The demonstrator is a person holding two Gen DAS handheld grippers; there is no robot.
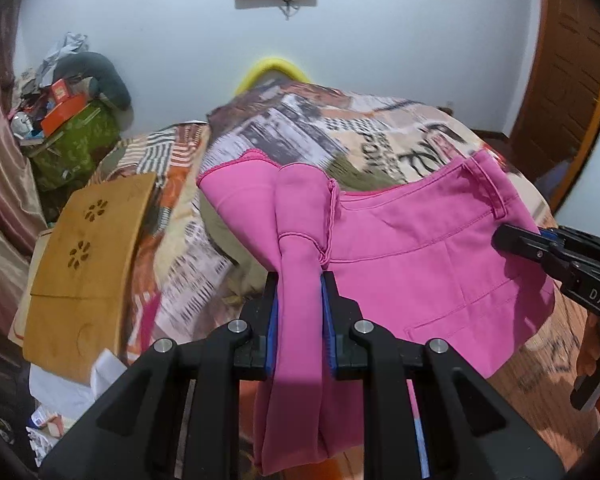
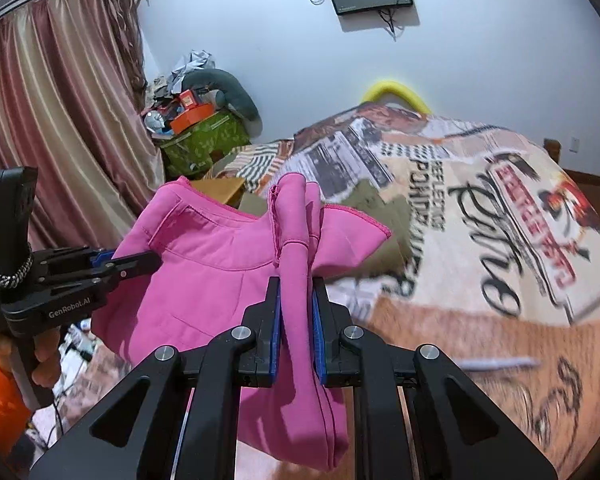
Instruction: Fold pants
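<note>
Pink pants (image 1: 420,248) bunched, lifted over bed (image 1: 380,128); both grippers' fingers clamped on fabric folds.

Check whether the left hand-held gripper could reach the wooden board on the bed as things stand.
Probably not: the left hand-held gripper is shut on the pink pants, so it would have to let go before going for the wooden board.

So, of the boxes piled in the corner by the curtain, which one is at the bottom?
The green leaf-patterned box. It is the largest and carries the rest: the flat orange box lies on top of it, with a smaller red-orange box above.
</note>
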